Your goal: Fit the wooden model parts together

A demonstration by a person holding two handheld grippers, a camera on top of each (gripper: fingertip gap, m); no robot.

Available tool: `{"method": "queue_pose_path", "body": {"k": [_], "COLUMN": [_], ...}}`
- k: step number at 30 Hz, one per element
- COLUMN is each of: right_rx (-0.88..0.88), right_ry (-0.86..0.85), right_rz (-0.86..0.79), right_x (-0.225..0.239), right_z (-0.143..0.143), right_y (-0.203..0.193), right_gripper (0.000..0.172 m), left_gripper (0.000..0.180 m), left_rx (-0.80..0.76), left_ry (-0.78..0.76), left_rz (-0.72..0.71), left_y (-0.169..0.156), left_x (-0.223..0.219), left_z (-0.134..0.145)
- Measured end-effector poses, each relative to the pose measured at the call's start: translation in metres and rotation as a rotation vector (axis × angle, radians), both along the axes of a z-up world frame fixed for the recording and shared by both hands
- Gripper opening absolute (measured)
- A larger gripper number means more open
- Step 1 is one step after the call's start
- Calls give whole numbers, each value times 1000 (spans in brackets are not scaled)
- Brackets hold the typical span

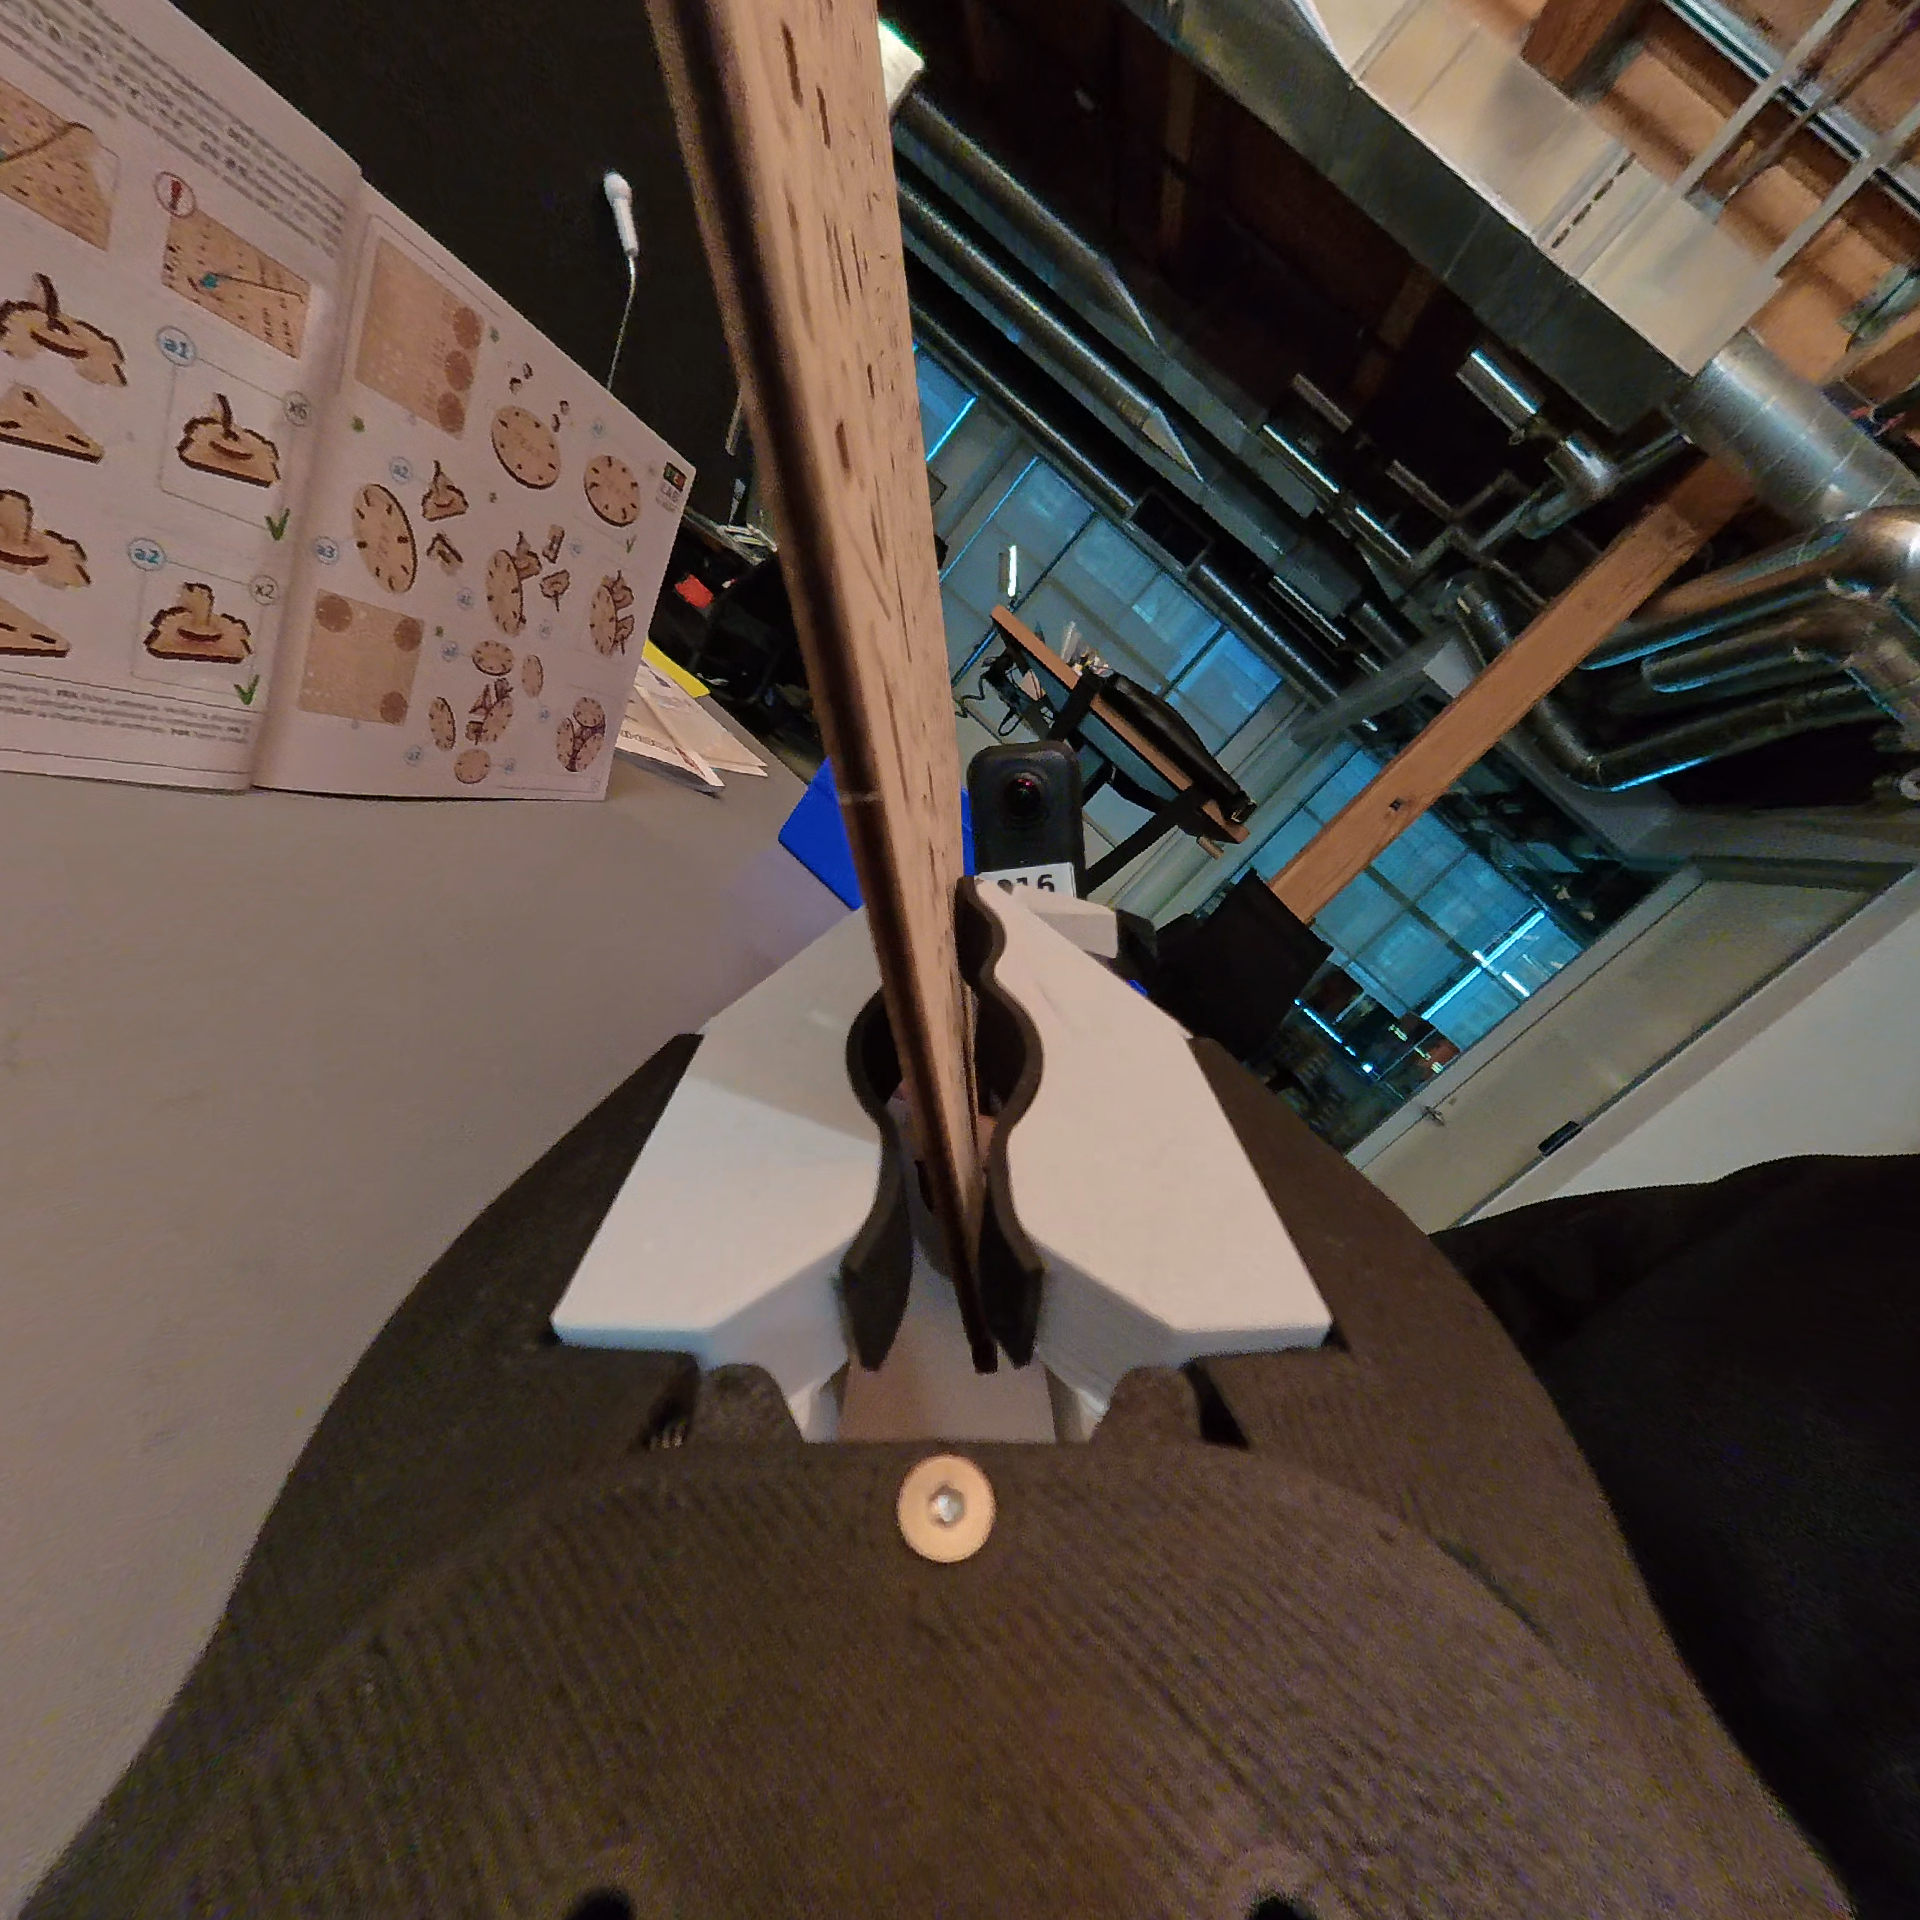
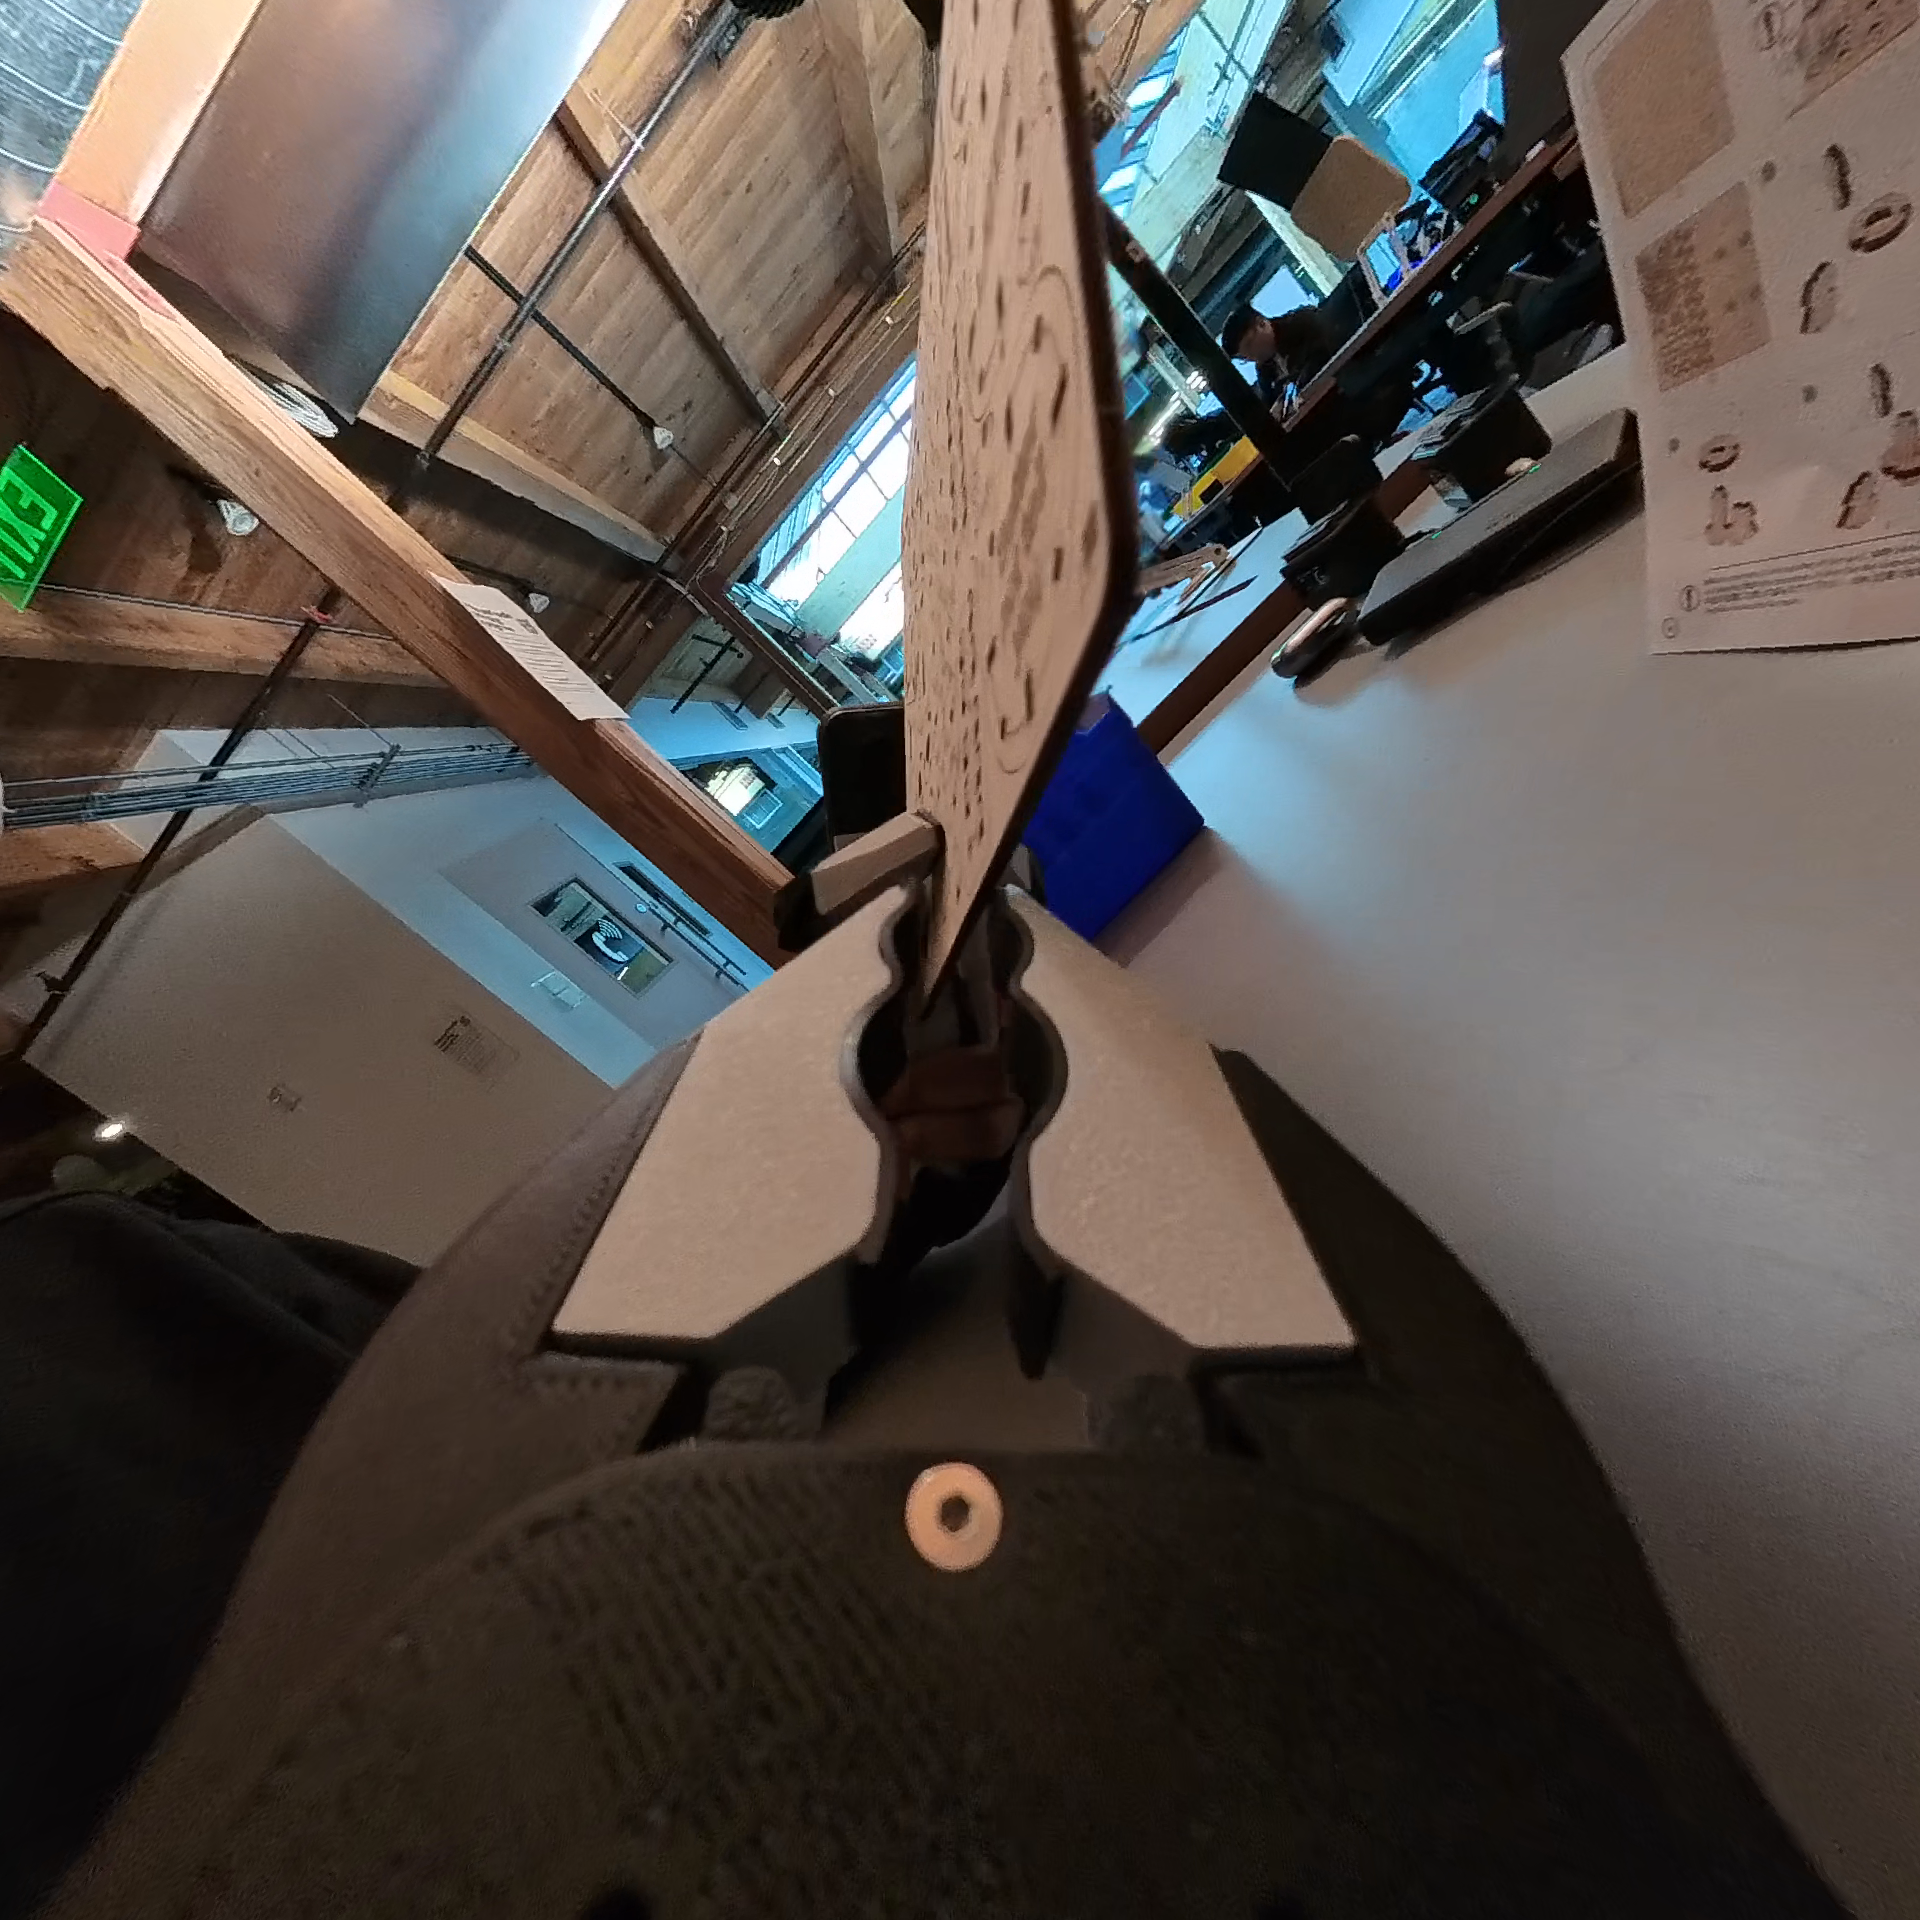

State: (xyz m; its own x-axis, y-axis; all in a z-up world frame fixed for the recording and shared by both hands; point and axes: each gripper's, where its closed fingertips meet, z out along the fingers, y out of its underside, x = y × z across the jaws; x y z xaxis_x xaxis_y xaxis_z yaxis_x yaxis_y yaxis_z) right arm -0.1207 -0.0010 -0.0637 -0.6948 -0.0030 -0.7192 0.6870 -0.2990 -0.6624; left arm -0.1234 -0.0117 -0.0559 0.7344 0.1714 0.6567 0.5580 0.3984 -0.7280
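Note:
My left gripper [image 1: 925, 920] is shut on a thin laser-cut wooden sheet [image 1: 821, 416]. I see the sheet edge-on, rising steeply from between the dark pads [image 1: 982, 935]. My right gripper [image 2: 961, 920] is shut on the same wooden sheet [image 2: 1008, 416], which stands askew between its fingertips. A small brown wooden bit [image 2: 951, 1107] sits deeper between its fingers. In the right wrist view, a finger of the left gripper [image 2: 862, 873] touches the sheet's left face. A finger of the right gripper [image 1: 1081, 925] shows just right of the sheet in the left wrist view.
An open instruction booklet [image 1: 312, 468] stands on the grey table [image 1: 312, 1039], and it also shows in the right wrist view [image 2: 1766, 312]. Ahead are a blue bin [image 2: 1112, 821] and a black camera [image 1: 1023, 800]. A flat black device [image 2: 1507, 520] lies farther off. A person [image 2: 1268, 343] sits far behind.

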Motion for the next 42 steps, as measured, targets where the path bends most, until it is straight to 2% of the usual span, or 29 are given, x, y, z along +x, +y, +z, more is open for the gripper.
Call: {"method": "queue_pose_path", "body": {"k": [10, 13, 17, 23, 42], "right_rx": [-35, -25, -21, -12, -21], "right_ry": [-16, -18, -16, -3, -85], "right_rz": [25, 29, 41, -7, -125], "right_x": [3, 3, 3, 0, -6], "right_z": [3, 2, 1, 0, -6], "right_y": [0, 0, 2, 5, 4], "right_gripper": [0, 2, 1, 2, 5], "left_gripper": [2, 11, 1, 2, 1], "left_rx": [13, -25, -25, -91, -197], "left_ry": [7, -6, 6, 71, 137], "left_rz": [0, -25, -27, 62, 121], "left_y": [4, 11, 13, 16, 15], "left_x": [3, 6, 8, 7, 4], "left_z": [1, -4, -2, -1, -8]}}
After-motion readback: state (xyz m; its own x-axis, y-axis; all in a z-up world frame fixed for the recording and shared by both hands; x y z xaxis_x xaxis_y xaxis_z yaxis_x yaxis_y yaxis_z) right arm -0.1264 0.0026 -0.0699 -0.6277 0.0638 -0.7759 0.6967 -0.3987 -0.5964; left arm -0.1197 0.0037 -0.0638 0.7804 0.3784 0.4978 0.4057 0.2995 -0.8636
